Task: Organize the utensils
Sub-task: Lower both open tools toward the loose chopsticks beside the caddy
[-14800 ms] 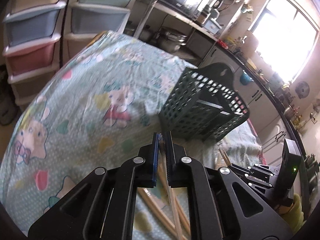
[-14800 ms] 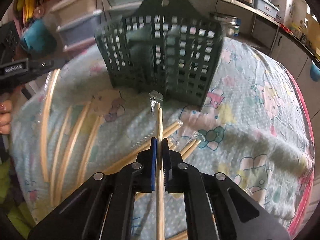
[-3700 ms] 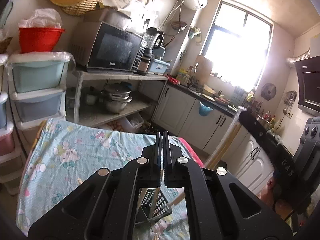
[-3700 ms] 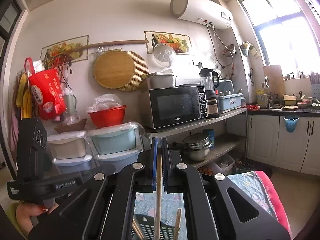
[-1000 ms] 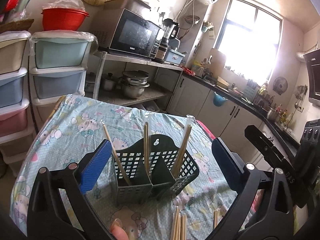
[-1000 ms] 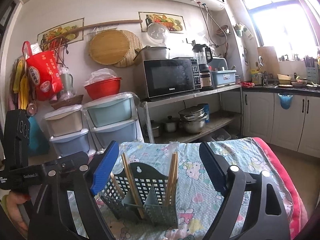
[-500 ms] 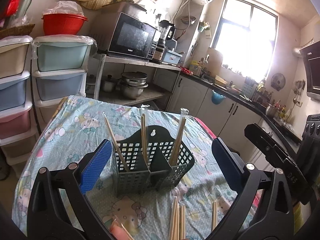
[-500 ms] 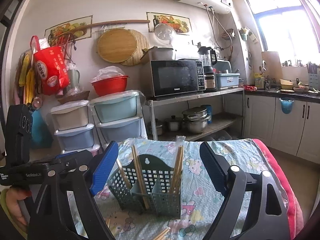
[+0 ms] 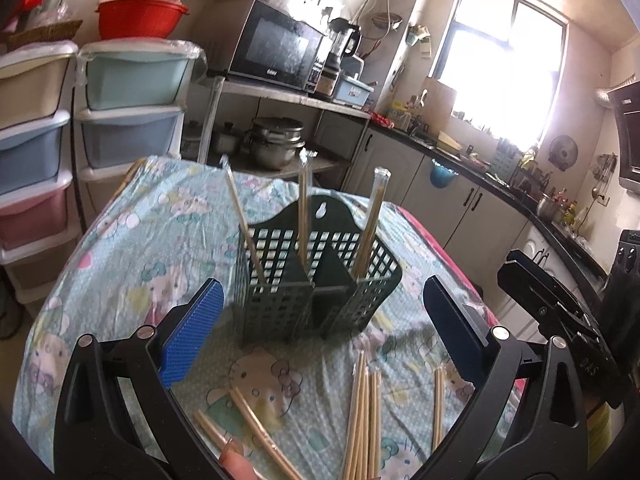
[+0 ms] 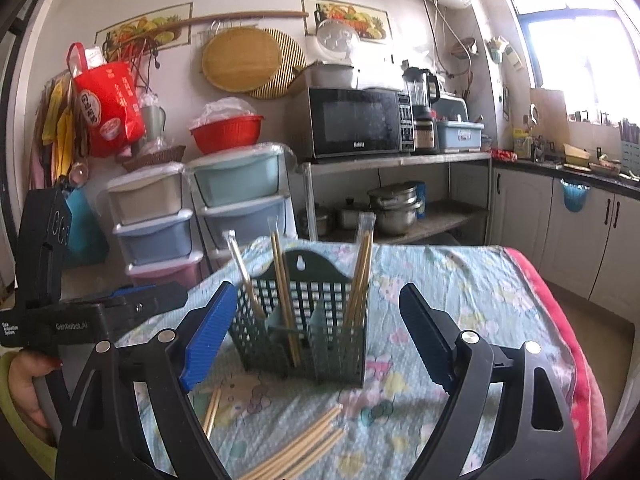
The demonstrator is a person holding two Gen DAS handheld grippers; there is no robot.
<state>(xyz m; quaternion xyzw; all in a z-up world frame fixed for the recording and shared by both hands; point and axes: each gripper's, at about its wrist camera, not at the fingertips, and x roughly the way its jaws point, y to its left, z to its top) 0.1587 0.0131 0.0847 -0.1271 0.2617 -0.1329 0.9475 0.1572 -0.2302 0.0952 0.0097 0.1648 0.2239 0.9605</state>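
A dark green mesh utensil basket (image 9: 320, 296) stands upright on the patterned tablecloth; it also shows in the right wrist view (image 10: 304, 332). Wrapped wooden chopsticks (image 9: 370, 224) stand in its compartments, leaning apart. More wrapped chopsticks (image 9: 364, 420) lie loose on the cloth in front of the basket, also in the right wrist view (image 10: 304, 452). My left gripper (image 9: 320, 332) is wide open and empty, in front of the basket. My right gripper (image 10: 320, 336) is wide open and empty, also facing the basket.
The table (image 9: 132, 240) has a cartoon-print cloth with a red edge (image 10: 560, 320) at the right. Stacked plastic drawers (image 10: 236, 200), a shelf with a microwave (image 10: 352, 120) and pots stand behind. The other gripper's body (image 9: 560, 308) shows at right.
Both grippers have moved a little closer to the basket and lower over the table. Both stay wide open. The chopsticks in the basket have not moved.
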